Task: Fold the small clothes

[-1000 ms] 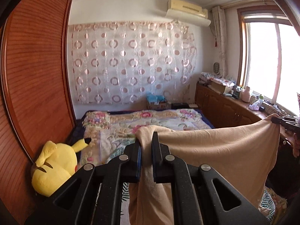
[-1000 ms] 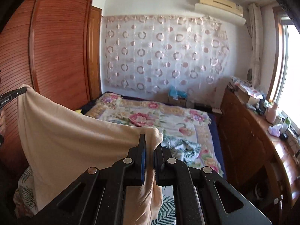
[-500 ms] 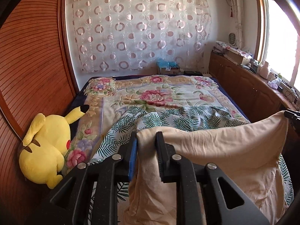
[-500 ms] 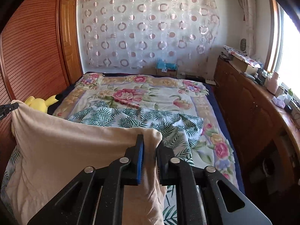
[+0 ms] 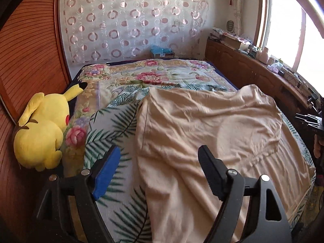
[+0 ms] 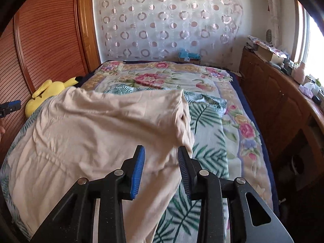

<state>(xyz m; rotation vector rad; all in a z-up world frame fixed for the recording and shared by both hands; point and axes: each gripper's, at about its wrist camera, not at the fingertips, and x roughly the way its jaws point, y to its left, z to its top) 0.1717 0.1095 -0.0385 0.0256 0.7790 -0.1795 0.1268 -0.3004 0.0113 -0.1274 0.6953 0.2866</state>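
Note:
A pale beige garment (image 5: 206,133) lies spread and creased on the bed, over a palm-leaf cloth (image 5: 113,121). It also shows in the right wrist view (image 6: 97,129). My left gripper (image 5: 159,154) is open above the garment's left part, holding nothing. My right gripper (image 6: 161,154) is open above the garment's right part, with a sleeve-like strip hanging toward me between the jaws. The right gripper also shows at the right edge of the left wrist view (image 5: 307,120).
A yellow plush toy (image 5: 42,129) lies at the bed's left edge against a wooden wardrobe (image 5: 26,56). A floral quilt (image 5: 154,75) covers the far bed. A wooden cabinet (image 6: 279,101) with clutter runs along the right, under a window.
Both grippers came down from holding the garment stretched in the air, laid it on the bed and opened, letting it go.

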